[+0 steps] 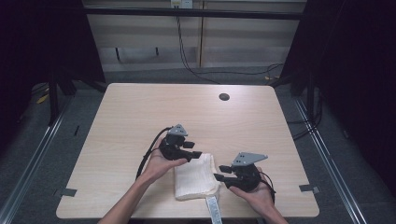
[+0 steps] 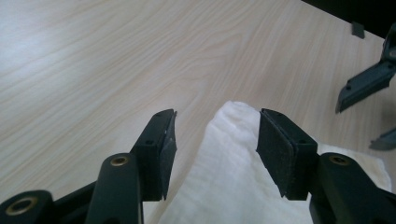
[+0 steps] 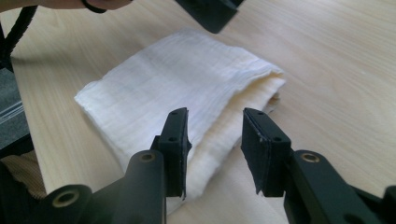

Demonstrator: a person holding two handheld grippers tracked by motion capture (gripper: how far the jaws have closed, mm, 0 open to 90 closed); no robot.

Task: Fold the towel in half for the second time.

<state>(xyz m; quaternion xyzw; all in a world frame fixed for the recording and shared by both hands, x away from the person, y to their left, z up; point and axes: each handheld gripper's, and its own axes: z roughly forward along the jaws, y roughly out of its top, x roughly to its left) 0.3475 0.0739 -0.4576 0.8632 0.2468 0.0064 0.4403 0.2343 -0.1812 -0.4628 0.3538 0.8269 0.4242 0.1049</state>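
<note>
Freshly folded, the white cloth [image 1: 195, 177] lay near the table's [image 1: 140, 112] near edge as left gripper [image 1: 196, 150] and right gripper [image 1: 219, 172] stood released beside it; squaring the fold likely came next.

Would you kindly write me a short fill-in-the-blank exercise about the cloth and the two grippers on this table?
1. The white cloth lies ____ into layers on the table.
2. The jaws of the left gripper stand ____, gripping nothing.
3. The right gripper points at the ____.
4. The tabletop is made of light ____.

Missing words: folded; open; cloth; wood
</note>
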